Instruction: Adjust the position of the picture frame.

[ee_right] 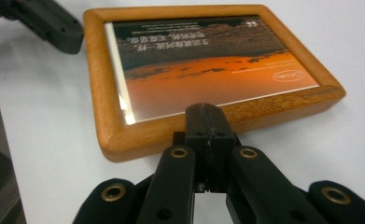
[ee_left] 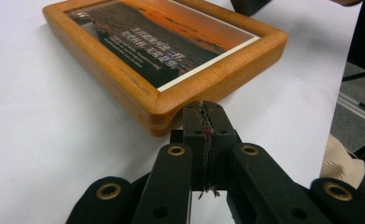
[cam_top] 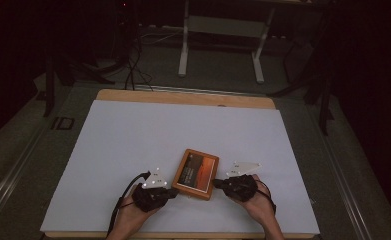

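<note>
Now the closed left gripper (cam_top: 174, 191) at nine o'clock and closed right gripper (cam_top: 217, 184) at three o'clock press the flat orange wooden picture frame (cam_top: 196, 173), probably sliding it next.

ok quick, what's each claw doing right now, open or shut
Left claw: shut, empty, tips at the orange wooden picture frame's corner.
Right claw: shut, empty, at its edge.

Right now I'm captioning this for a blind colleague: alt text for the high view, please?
A wooden picture frame lies flat on a white table, flanked by two hand-held black grippers, the left gripper and right gripper, each shut with its tip at the frame's edge.
</note>
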`<state>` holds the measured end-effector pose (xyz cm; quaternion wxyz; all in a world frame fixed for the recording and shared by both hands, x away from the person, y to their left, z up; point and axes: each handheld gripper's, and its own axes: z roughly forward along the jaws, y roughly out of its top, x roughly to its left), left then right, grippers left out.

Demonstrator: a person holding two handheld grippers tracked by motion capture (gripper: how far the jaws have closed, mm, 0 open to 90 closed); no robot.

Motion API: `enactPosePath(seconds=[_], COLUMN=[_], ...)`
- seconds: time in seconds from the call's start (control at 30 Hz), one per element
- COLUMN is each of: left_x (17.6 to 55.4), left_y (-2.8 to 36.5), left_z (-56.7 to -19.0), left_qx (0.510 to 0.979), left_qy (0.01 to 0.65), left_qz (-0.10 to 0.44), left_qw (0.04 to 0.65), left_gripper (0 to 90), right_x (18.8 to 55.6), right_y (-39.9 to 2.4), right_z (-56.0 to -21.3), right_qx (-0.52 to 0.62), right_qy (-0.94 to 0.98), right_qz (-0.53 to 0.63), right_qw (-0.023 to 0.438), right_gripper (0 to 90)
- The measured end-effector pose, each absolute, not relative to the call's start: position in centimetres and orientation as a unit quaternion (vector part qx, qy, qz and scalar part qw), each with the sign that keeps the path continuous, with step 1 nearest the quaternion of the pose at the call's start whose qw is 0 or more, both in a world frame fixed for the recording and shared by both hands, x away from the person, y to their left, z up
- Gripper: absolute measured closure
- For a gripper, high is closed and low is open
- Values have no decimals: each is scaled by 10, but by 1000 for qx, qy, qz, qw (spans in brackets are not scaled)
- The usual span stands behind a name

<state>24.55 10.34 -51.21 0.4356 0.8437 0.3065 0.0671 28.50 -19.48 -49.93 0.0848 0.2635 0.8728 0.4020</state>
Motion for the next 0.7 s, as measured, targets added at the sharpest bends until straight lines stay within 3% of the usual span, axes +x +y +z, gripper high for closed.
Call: enactPosePath(seconds=[0.7], left_x=[291], left_y=[137], left_z=[-508], left_qx=[799], left_qy=[412], left_qz=[88], left_qw=[429], left_gripper=[886], right_x=[294], right_y=[-149], right_z=[-504], right_qx=[217], right_qy=[882], right_qz=[414], right_qw=[58], right_gripper=[900])
